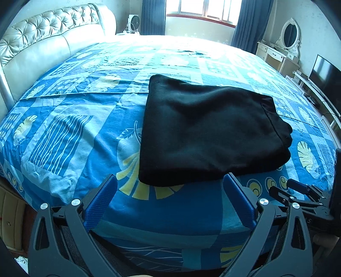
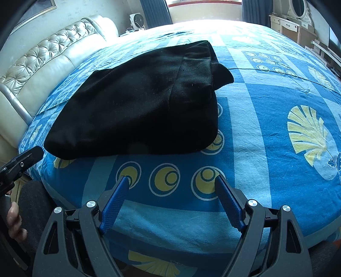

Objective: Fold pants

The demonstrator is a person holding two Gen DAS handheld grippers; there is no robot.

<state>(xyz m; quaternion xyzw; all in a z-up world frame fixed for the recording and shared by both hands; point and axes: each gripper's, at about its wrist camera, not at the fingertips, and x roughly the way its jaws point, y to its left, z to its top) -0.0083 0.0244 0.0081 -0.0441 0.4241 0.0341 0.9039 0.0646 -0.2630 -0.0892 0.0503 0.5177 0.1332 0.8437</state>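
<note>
The left tool (image 1: 170,181) is hanging released over the near edge of the bed (image 1: 70,136), its two blue pads spread wide with nothing between them; the right-hand pad tip is sitting just under the near hem of the pants (image 1: 211,130), though whether it is touching the cloth is hard to tell. The right tool (image 2: 171,181) is likewise standing released, its pads parted over the ringed circles of the bedspread and lying clear of the pants (image 2: 138,104), which are resting a little beyond and to the left of it. The pants are lying folded into a thick black bundle on the blue patterned bedspread, near the front edge of the bed, with a seamed band showing along the right side and a loose flap sticking out past it there. The cloth is so dark that its layers are blurring together, and how many folds are stacked cannot be made out. In the left wrist view the right tool (image 1: 285,189) is poking in at the right margin, mostly cut off; in the right wrist view the left tool (image 2: 27,157) is poking in at the left margin, with fingers (image 2: 15,221) of the holding hand partly showing below it. Bare bedspread is stretching wide to the left of the bundle, to its right, and behind it towards the window (image 1: 204,9). The tufted headboard (image 1: 49,40) is bordering the bed's left side, and a dresser with an oval mirror (image 1: 289,34) and a dark screen (image 1: 326,76) are standing beyond the right side.
</note>
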